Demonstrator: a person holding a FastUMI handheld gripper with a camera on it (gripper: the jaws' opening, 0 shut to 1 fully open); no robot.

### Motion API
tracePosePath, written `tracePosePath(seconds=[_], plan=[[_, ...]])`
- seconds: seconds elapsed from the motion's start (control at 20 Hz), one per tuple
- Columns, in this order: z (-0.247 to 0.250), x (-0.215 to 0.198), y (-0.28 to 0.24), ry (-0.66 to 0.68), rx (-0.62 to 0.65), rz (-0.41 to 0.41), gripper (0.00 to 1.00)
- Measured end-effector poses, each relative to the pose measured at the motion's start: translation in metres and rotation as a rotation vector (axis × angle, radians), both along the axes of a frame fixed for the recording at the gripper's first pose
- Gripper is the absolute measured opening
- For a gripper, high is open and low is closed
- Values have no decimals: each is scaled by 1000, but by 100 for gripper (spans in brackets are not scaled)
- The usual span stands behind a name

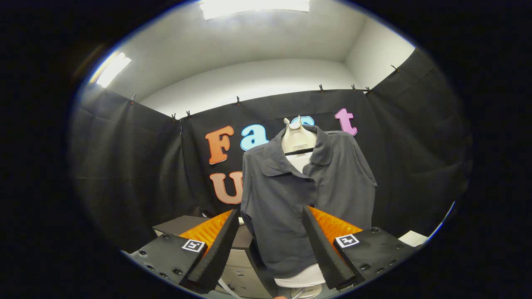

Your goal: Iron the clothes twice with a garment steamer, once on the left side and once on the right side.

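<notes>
The gripper [270,245] has its two fingers spread wide apart, and they hold nothing. Looking through the gap between the fingers, you see a dark grey shirt [305,195] with a collar, and it hangs on a white dummy body [297,139] that stands upright just beyond the fingertips, so the bottom of the shirt fills the space between the two fingers without touching them. Down low between the fingers, under the shirt, is a light grey box-like thing [241,270], and behind everything hangs the black cloth wall [137,174] under a white ceiling with bright lamps [253,6].
</notes>
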State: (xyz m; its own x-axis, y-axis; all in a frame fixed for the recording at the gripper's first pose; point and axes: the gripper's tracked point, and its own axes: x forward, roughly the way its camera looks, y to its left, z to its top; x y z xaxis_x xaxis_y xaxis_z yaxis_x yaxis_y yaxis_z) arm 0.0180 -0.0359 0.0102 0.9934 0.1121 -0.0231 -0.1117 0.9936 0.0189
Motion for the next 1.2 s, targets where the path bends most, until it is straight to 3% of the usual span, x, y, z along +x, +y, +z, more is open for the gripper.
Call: tracePosePath(seconds=[0.45, 0.9, 1.2], plan=[[3, 10, 13, -11, -4, 20, 98], [-24, 43, 102, -3, -51, 5, 98], [-74, 94, 189, 72, -94, 16, 98]])
